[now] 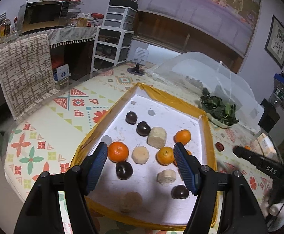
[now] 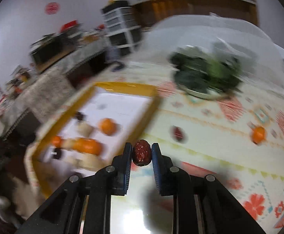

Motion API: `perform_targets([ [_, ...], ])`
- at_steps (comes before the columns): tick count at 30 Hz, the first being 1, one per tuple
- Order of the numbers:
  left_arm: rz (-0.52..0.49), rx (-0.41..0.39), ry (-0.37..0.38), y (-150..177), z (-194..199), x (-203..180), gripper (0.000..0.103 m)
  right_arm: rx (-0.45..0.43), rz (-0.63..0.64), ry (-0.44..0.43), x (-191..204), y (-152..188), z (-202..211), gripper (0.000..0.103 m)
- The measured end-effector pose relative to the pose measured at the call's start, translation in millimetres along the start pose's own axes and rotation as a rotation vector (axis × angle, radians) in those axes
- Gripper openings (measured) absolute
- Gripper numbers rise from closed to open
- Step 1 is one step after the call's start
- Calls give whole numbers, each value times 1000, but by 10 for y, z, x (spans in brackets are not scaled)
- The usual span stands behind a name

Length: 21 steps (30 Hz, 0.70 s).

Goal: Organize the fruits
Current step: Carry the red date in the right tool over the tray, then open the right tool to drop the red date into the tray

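Clamped between the right gripper's (image 2: 141, 152) pads, the red date (image 2: 141, 152) hangs just right of the yellow-edged tray (image 2: 122, 86), and might slip from so narrow a pinch, while the left gripper (image 1: 141, 154) hovers apart over the tray's fruit.

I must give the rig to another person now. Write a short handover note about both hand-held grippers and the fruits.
Right hand-held gripper: shut on a red date, above the table, right of the tray.
Left hand-held gripper: open, empty, over the tray.
Done: oranges, dark fruits and pale pieces lie in the tray.
Left: place the held date; one more date and one orange remain on the tablecloth.
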<state>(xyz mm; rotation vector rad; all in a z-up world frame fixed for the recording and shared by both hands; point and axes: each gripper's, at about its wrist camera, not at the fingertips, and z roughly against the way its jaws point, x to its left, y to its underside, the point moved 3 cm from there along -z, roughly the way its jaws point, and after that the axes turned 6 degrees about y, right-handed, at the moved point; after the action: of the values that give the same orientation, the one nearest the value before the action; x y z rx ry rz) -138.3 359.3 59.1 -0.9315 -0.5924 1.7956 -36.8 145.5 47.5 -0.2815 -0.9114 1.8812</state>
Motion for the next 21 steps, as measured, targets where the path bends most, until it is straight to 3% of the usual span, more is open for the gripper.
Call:
perform_targets([
  [5, -57, -2, -75, 29, 12, -62, 70, 44, 63, -42, 449, -88, -397, 22],
  [8, -93, -14, -144, 39, 25, -89, 80, 59, 83, -38, 584, -103, -558, 22],
  [12, -118, -16, -173, 52, 19, -108, 80, 64, 84, -25, 600, -91, -617, 22],
  [16, -136, -9, -196, 69, 1, -122, 81, 45, 73, -18, 539, -110, -526, 33],
  [21, -141, -9, -206, 85, 9, -132, 82, 30, 41, -18, 465, -107, -425, 35],
])
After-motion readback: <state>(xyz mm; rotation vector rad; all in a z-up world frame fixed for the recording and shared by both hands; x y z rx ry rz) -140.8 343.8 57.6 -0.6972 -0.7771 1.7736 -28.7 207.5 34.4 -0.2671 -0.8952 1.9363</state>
